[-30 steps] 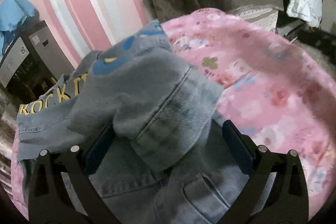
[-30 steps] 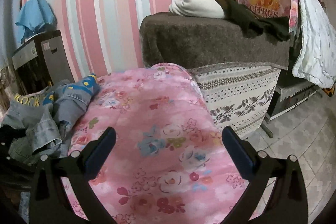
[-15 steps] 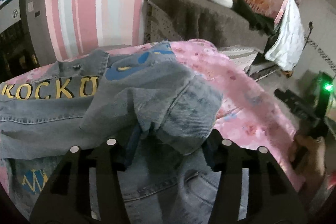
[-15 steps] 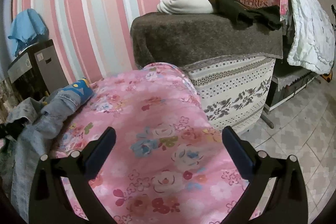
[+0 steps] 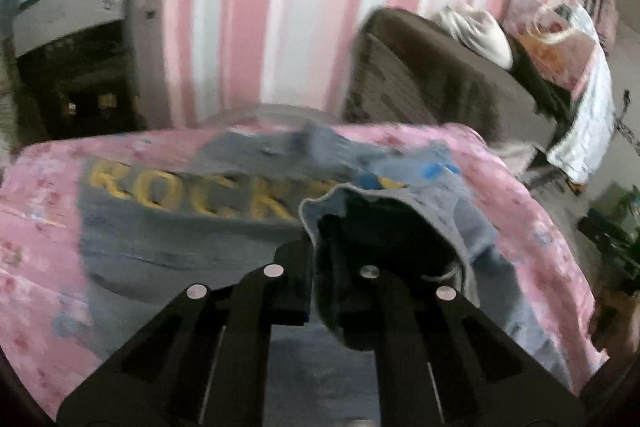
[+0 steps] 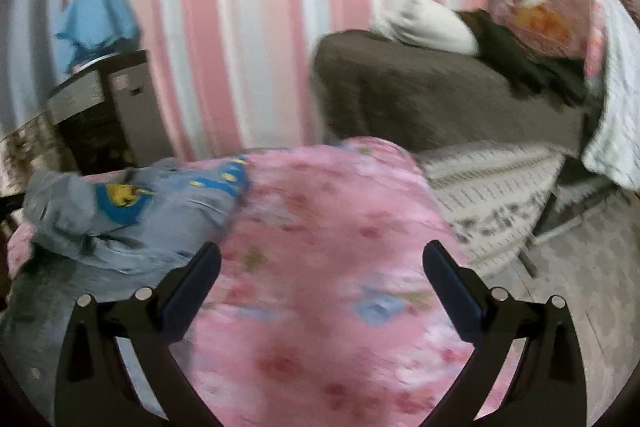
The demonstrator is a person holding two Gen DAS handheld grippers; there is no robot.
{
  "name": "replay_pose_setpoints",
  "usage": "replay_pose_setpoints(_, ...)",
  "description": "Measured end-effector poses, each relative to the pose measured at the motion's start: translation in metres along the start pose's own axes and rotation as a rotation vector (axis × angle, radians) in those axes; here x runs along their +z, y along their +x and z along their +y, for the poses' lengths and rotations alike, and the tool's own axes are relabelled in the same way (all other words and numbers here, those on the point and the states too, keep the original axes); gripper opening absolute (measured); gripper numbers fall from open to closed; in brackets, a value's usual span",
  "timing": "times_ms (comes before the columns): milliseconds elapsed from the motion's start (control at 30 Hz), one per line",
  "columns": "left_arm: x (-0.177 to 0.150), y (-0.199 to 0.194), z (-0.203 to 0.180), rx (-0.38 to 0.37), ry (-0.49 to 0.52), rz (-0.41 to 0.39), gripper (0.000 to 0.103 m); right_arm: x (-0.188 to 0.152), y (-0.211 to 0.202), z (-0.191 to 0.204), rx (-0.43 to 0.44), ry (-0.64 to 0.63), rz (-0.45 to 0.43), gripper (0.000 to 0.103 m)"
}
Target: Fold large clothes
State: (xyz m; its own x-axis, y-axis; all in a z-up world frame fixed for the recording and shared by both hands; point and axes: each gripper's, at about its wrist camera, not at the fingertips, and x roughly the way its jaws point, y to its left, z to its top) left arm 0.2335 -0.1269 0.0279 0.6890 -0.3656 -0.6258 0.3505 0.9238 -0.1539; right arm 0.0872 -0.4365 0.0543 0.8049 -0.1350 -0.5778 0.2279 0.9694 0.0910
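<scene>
A light blue denim jacket (image 5: 168, 227) with yellow "ROCK" lettering lies spread on a pink floral bedspread (image 5: 40, 227). My left gripper (image 5: 320, 259) is shut on the jacket's sleeve cuff (image 5: 380, 219), which drapes over the fingers and hangs open toward the camera. In the right wrist view the jacket's bunched sleeve (image 6: 132, 215) with blue and yellow patches lies at the left of the bedspread (image 6: 340, 247). My right gripper (image 6: 320, 279) is open and empty above the bare bedspread, to the right of the jacket.
A brown blanket-covered couch (image 6: 440, 99) with a white pillow (image 6: 428, 23) and dark clothes stands behind the bed. A dark cabinet (image 6: 104, 115) with a blue cloth on top stands at the left by the striped wall. A white quilt (image 6: 612, 87) hangs at the right.
My left gripper has closed on the sleeve cuff and lifted and pulled it back, so the jacket lies flatter. My right gripper has stayed open and shifted left toward the jacket.
</scene>
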Motion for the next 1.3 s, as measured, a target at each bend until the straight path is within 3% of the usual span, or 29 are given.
replay_pose_setpoints(133, 0.02, -0.002, 0.061, 0.108, -0.061, -0.01, 0.005, 0.031, 0.007, 0.047, 0.052, -0.08, -0.003, 0.101)
replay_pose_setpoints(200, 0.024, 0.004, 0.092, 0.128, -0.132, 0.017, 0.005, 0.044, 0.012, 0.068, 0.092, -0.102, -0.003, 0.101)
replay_pose_setpoints(267, 0.023, 0.014, 0.115, 0.173, -0.147, 0.064, 0.012, 0.056, 0.018, 0.092, 0.132, -0.129, 0.005, 0.101)
replay_pose_setpoints(333, 0.014, 0.025, 0.138, 0.222, -0.183, 0.115, 0.03, 0.062, 0.029, 0.113, 0.166, -0.147, 0.033, 0.101)
replay_pose_setpoints(433, -0.005, 0.036, 0.161, 0.136, -0.264, 0.184, 0.047, 0.063, 0.043, 0.141, 0.202, -0.166, 0.075, 0.101)
replay_pose_setpoints(467, -0.009, 0.035, 0.16, 0.119, -0.253, 0.187, 0.06, 0.064, 0.047, 0.15, 0.211, -0.177, 0.083, 0.101)
replay_pose_setpoints(500, -0.013, 0.035, 0.156, 0.148, -0.222, 0.202, 0.096, 0.064, 0.052, 0.159, 0.214, -0.19, 0.092, 0.101)
replay_pose_setpoints(533, -0.015, 0.035, 0.154, 0.181, -0.205, 0.213, 0.098, 0.063, 0.056, 0.167, 0.216, -0.2, 0.097, 0.101)
replay_pose_setpoints(600, -0.02, 0.031, 0.152, 0.169, -0.186, 0.23, 0.1, 0.062, 0.067, 0.18, 0.218, -0.219, 0.113, 0.101)
replay_pose_setpoints(733, -0.022, 0.008, 0.166, 0.169, -0.24, 0.204, 0.1, 0.06, 0.089, 0.196, 0.212, -0.225, 0.139, 0.101)
replay_pose_setpoints(900, -0.002, -0.035, 0.164, 0.201, -0.232, 0.07, 0.1, 0.058, 0.108, 0.203, 0.218, -0.172, 0.142, 0.101)
replay_pose_setpoints(1000, 0.016, -0.031, 0.141, 0.185, -0.172, 0.026, 0.1, 0.057, 0.121, 0.206, 0.234, -0.106, 0.145, 0.101)
replay_pose_setpoints(1100, 0.028, -0.004, 0.112, 0.193, -0.119, 0.044, 0.1, 0.049, 0.148, 0.214, 0.199, -0.091, 0.204, 0.101)
replay_pose_setpoints(1233, 0.02, 0.054, 0.103, 0.261, -0.1, 0.175, 0.1, 0.013, 0.183, 0.203, 0.148, -0.144, 0.44, 0.101)
replay_pose_setpoints(1300, 0.002, 0.069, 0.104, 0.294, -0.078, 0.237, 0.1, -0.003, 0.184, 0.186, 0.119, -0.175, 0.466, 0.101)
